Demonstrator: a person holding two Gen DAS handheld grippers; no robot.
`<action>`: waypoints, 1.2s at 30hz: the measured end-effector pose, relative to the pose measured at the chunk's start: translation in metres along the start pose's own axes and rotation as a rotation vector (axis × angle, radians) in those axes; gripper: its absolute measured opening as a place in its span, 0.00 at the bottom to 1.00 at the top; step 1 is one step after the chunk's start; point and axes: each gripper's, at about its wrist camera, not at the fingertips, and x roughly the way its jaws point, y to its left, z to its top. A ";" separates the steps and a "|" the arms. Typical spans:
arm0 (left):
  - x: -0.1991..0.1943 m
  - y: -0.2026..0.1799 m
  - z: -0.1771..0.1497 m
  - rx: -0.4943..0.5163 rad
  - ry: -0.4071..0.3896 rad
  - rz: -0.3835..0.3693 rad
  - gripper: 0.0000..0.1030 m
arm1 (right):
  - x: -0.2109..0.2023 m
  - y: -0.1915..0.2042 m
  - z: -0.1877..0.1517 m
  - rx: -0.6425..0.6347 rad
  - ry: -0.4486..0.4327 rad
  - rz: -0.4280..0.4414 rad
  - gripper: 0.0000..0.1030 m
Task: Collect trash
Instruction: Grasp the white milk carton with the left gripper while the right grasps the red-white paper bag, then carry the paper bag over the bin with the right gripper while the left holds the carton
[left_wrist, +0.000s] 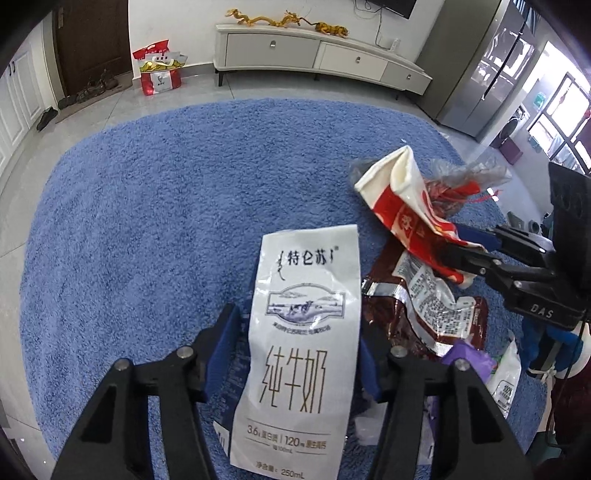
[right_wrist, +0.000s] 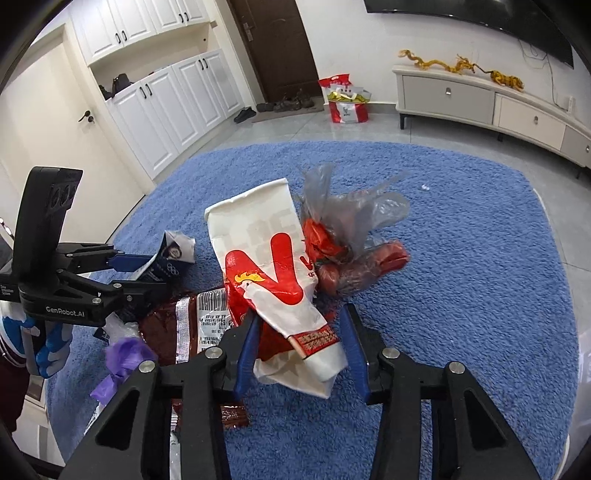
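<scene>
A white milk carton (left_wrist: 303, 332) with dark print stands between the blue pads of my left gripper (left_wrist: 299, 321), which is shut on its sides. In the right wrist view that gripper (right_wrist: 155, 275) reaches in from the left with the carton (right_wrist: 173, 254). My right gripper (right_wrist: 300, 314) is shut on a crumpled red and white paper bag (right_wrist: 273, 266), which sticks up from its jaws. The left wrist view shows the same bag (left_wrist: 402, 199) in the right gripper (left_wrist: 448, 242). A grey plastic bag (right_wrist: 351, 229) with red scraps lies just beyond it.
All this is over a blue carpet (left_wrist: 147, 221). A dark red snack wrapper (left_wrist: 424, 314) and a purple scrap (right_wrist: 125, 354) lie between the grippers. By the far wall stand a red takeaway bag (left_wrist: 159, 74), a low white cabinet (left_wrist: 314, 55) and shoes (right_wrist: 284, 105).
</scene>
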 end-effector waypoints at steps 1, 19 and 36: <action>0.000 0.000 -0.001 0.001 -0.004 0.000 0.53 | 0.002 0.000 0.000 -0.001 0.005 0.003 0.38; -0.045 0.019 -0.019 -0.090 -0.124 -0.005 0.40 | -0.019 0.014 -0.008 -0.061 -0.027 0.008 0.17; -0.145 0.011 -0.071 -0.148 -0.296 0.062 0.40 | -0.102 0.049 -0.026 -0.090 -0.175 0.037 0.17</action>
